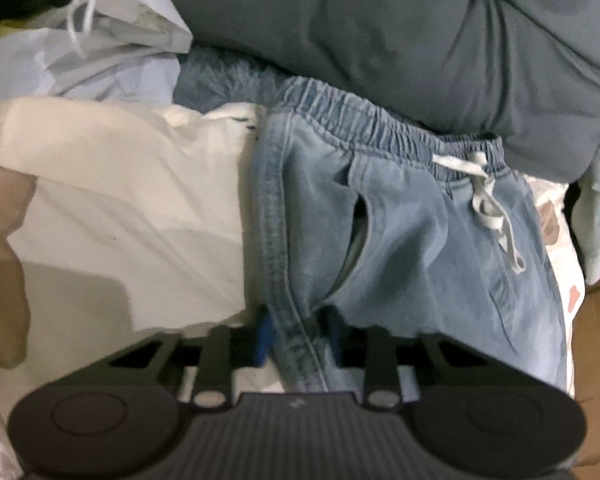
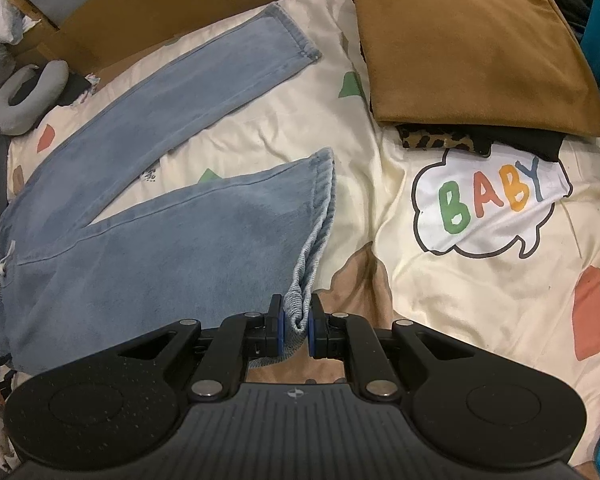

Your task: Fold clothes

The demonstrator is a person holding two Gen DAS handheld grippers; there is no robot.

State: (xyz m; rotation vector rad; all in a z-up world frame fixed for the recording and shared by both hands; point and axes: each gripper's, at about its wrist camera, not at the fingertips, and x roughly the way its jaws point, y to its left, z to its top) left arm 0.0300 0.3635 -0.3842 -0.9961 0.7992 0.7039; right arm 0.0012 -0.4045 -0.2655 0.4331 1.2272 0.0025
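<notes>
My left gripper (image 1: 296,336) pinches the side seam of the jeans (image 1: 400,240) near the waistband; my right gripper (image 2: 296,326) clamps a leg hem — jeans spread flat on the printed bedsheet (image 2: 480,280).

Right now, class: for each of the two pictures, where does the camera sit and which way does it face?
Left wrist: sits on the left gripper, facing down at the jeans near the waistband; its fingers pinch the side seam.
Right wrist: sits on the right gripper, facing down across the bedsheet; its fingers pinch a leg hem, brown cloth beyond.
Both show the same jeans and drawstring.
</notes>
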